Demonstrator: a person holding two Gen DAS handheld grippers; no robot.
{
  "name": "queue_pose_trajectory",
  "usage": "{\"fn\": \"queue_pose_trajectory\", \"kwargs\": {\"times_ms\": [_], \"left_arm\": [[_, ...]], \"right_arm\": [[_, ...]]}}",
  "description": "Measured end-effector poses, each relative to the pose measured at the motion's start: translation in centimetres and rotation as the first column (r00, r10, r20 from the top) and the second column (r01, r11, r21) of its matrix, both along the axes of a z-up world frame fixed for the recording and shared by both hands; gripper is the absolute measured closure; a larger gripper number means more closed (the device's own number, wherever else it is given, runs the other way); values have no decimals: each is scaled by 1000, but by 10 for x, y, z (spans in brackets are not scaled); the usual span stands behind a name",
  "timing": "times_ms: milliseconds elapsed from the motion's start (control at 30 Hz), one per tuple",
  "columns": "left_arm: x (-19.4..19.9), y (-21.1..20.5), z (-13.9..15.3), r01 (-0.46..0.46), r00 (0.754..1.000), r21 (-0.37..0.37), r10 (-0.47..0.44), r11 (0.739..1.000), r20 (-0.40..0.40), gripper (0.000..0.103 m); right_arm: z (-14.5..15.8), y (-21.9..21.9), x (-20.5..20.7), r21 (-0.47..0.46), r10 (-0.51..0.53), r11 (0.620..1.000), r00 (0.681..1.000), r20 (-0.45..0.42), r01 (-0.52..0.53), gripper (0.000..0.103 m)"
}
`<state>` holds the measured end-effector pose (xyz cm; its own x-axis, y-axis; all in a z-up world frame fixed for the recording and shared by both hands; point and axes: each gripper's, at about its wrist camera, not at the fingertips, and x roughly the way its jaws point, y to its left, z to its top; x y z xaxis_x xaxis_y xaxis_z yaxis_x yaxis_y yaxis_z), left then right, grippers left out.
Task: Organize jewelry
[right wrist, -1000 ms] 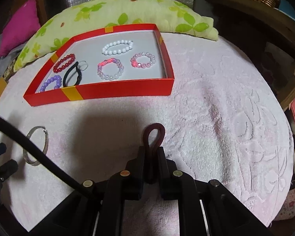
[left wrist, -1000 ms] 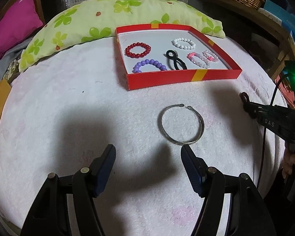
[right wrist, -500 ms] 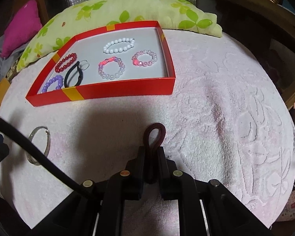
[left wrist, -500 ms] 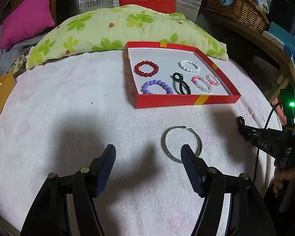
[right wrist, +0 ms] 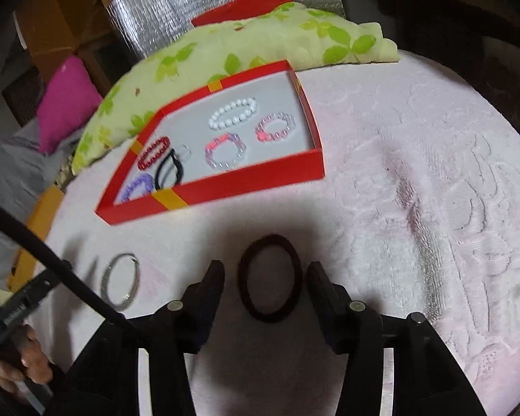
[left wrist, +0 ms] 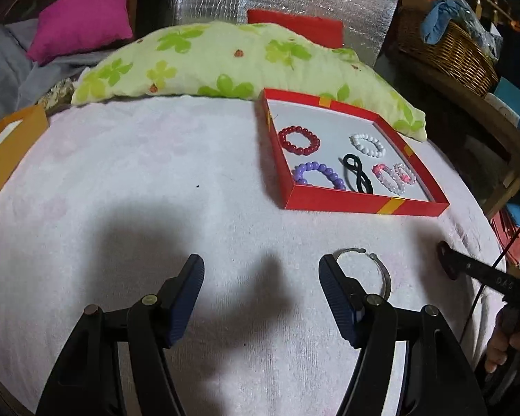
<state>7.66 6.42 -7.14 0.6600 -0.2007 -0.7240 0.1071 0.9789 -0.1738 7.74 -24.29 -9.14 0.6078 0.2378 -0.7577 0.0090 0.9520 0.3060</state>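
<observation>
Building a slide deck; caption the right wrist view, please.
Right claw opening around a maroon hair tie on the pink towel, near the red tray.

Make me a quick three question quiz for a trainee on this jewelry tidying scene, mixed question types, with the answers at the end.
1. True or false: the silver bangle lies inside the red box.
2. Multiple choice: what sits between the right gripper's opening jaws? A) dark red hair tie B) purple bead bracelet C) white bead bracelet
3. Fill in: the left gripper holds ____.

Key: 1 false, it lies on the pink towel. 2 A, loose, not pinched. 3 nothing, jaws open.
</observation>
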Motion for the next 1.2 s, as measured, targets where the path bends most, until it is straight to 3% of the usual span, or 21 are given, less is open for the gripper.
{"fn": "queue_pose_trajectory", "kwargs": {"times_ms": [267,433,667,800,1100,1200], "left_arm": [[-5,-29,-1,125,991,64,-128,990,46,34],[-8,-52,-10,238,971,77,-240,968,15,33],[-15,-72,-12,321,946,68,-323,944,13,33],[-13,-79,-15,342,940,69,-342,937,-8,31],[4,-80,-23,310,950,23,-309,950,-46,31],[7,-80,-25,303,952,26,-302,953,-44,31]], "right_arm": [[21,-6,-4,62,48,997,997,54,-51,53],[14,-18,-4,77,22,997,1000,-7,-22,54],[4,-18,-1,61,16,998,998,-60,-13,54],[2,-11,0,50,31,998,998,-54,-28,54],[-2,3,4,-22,48,999,998,-40,-49,53],[-4,8,4,-86,54,995,998,-32,-56,63]]}}
